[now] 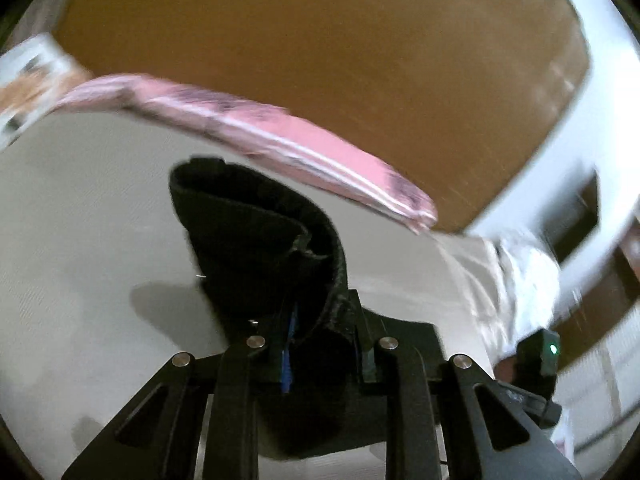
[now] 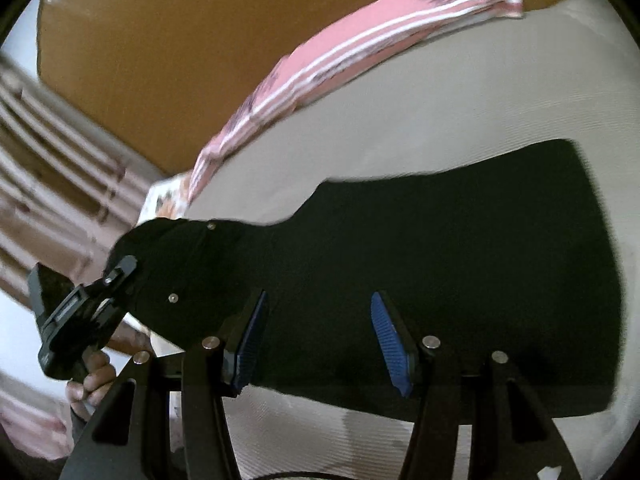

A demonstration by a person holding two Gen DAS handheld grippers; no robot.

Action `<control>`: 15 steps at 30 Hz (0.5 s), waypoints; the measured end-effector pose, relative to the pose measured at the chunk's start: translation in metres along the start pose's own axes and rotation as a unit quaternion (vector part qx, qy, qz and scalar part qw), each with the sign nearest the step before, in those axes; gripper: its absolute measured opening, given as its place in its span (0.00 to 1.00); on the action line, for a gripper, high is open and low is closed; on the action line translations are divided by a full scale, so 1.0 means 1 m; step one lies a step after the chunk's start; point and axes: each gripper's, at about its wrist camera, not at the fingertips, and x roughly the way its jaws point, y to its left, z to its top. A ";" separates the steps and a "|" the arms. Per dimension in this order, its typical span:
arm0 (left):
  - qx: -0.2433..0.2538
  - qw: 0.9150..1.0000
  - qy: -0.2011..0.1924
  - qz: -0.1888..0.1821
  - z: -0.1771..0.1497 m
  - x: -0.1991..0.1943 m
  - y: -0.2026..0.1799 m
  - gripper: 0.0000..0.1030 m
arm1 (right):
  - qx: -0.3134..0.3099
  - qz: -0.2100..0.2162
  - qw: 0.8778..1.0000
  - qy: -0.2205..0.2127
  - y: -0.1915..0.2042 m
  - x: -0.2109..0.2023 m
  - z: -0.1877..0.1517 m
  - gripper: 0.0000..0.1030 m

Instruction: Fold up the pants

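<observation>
The black pants (image 2: 460,248) lie spread on a pale sheet (image 2: 400,120) in the right wrist view. One end of the pants (image 1: 256,232) is raised off the sheet, and my left gripper (image 1: 325,340) is shut on that bunched cloth. From the right wrist view the left gripper (image 2: 118,274) appears at the left edge, held by a hand (image 2: 90,380), with the lifted end in it. My right gripper (image 2: 320,340) hovers over the middle of the pants. Its blue pads (image 2: 386,332) stand well apart with nothing pinched between them.
A pink cloth with white stripes (image 1: 280,136) runs along the far edge of the sheet, below a brown board (image 1: 320,40). A patterned white item (image 1: 28,84) lies at the far left. A person in a white garment (image 1: 516,280) stands at the right.
</observation>
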 end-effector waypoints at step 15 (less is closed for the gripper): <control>0.148 0.968 0.190 -0.075 -0.085 0.174 -0.150 0.21 | 0.099 -0.026 0.993 -0.056 -0.100 -0.068 0.000 0.50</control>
